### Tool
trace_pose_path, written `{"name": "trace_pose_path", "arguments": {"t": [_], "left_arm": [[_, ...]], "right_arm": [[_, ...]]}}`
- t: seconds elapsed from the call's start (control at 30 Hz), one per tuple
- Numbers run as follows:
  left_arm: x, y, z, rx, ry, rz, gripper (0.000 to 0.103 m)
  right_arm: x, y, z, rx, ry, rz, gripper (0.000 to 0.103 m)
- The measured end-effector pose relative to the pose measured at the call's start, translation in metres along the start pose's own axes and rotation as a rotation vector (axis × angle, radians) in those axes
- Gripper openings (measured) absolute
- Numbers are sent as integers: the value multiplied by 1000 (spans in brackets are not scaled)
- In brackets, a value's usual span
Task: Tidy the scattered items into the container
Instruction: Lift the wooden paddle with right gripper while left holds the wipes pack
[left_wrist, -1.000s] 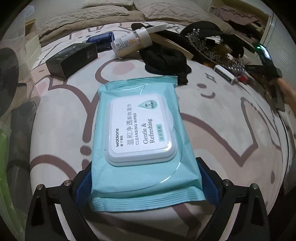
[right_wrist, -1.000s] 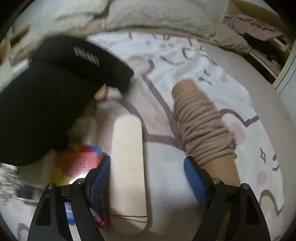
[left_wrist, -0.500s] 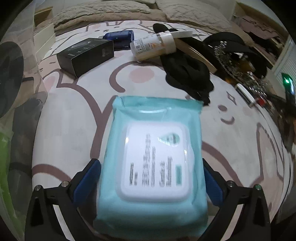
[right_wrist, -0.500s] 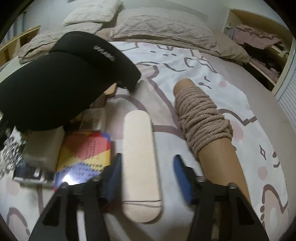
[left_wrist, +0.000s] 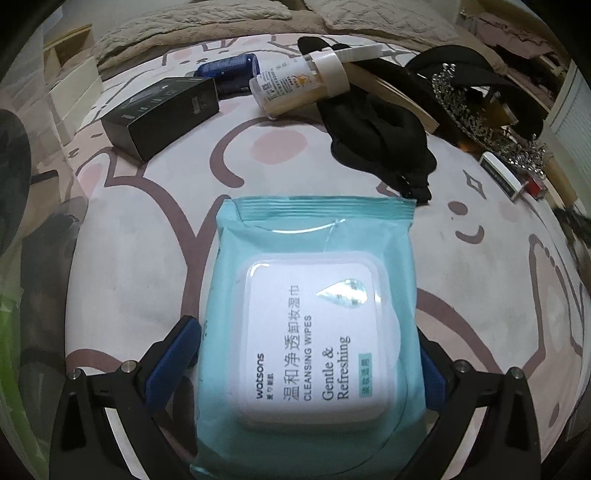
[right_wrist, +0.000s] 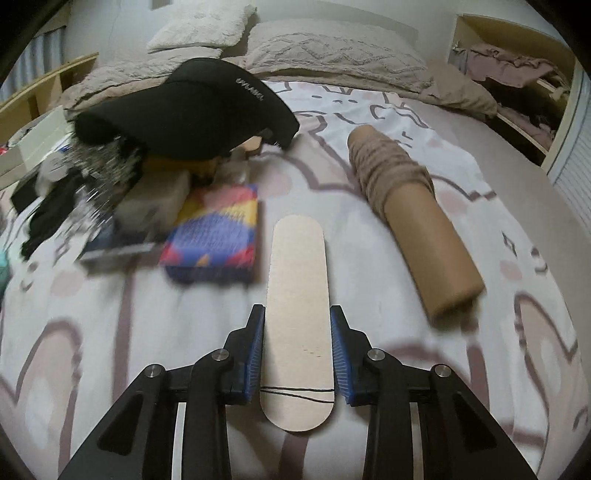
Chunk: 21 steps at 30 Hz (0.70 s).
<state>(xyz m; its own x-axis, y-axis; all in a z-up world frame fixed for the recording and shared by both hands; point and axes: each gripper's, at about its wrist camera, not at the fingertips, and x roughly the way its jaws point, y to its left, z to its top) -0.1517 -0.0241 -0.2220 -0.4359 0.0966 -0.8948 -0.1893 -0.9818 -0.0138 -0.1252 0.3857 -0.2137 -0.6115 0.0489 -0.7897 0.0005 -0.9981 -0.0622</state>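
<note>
1. Left wrist view: our left gripper (left_wrist: 308, 354) has its jaws set wide around the pack of cleansing wipes (left_wrist: 310, 325), the blue pads close against its two long sides; we cannot tell for sure whether they press it.
2. Only this view shows the black box (left_wrist: 162, 110), the blue tube (left_wrist: 229, 72), the white-capped bottle (left_wrist: 299, 86), the black cloth (left_wrist: 376, 133) and the glittering tiara (left_wrist: 480, 122), all lying beyond the pack on the bed (left_wrist: 129, 258).
3. The patterned bedspread lies bare to the left and right of the pack; the clutter sits well apart along the far side. At the left edge we see a translucent wall (left_wrist: 22, 184), possibly the container, though we cannot say.
4. Compared with a second ago, the pack fills more of the frame and sits deeper between the jaws.
5. Right wrist view: our right gripper (right_wrist: 297, 347) has narrow, closing jaws, both pads touching the edges of the flat wooden stick (right_wrist: 297, 295).
6. Only here do we see the black cap (right_wrist: 192, 110), the colourful box (right_wrist: 214, 232) just left of the stick, and the yarn-wrapped cardboard tube (right_wrist: 410, 218) to the right.
7. Open bedspread lies between stick and tube; the left side is crowded.
8. A second ago these jaws stood wide around the stick.
</note>
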Motion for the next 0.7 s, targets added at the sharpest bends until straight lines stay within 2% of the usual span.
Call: {"name": "trace_pose_path", "arguments": {"t": [0.17, 0.23, 0.27, 0.33, 0.43, 0.57, 0.7], "left_arm": [[0, 2, 4, -18, -9, -4, 103], [1, 1, 5, -6, -20, -9, 101], [0, 1, 5, 2, -24, -12, 99], [-3, -1, 5, 21, -34, -30, 89], [-6, 0, 6, 40, -41, -30, 82], [-10, 5, 4, 49, -50, -55, 78], [-21, -8, -12, 83, -47, -88, 77]], "right_arm": [[-26, 7, -28, 23, -15, 95, 35], [-34, 22, -36, -16, -22, 134, 35], [-36, 30, -39, -40, -22, 141, 35], [-39, 49, -43, -97, -18, 150, 35], [-37, 66, -42, -123, -13, 171, 35], [-39, 81, -42, -163, -11, 177, 35], [-46, 91, -43, -140, -1, 301, 35]]}}
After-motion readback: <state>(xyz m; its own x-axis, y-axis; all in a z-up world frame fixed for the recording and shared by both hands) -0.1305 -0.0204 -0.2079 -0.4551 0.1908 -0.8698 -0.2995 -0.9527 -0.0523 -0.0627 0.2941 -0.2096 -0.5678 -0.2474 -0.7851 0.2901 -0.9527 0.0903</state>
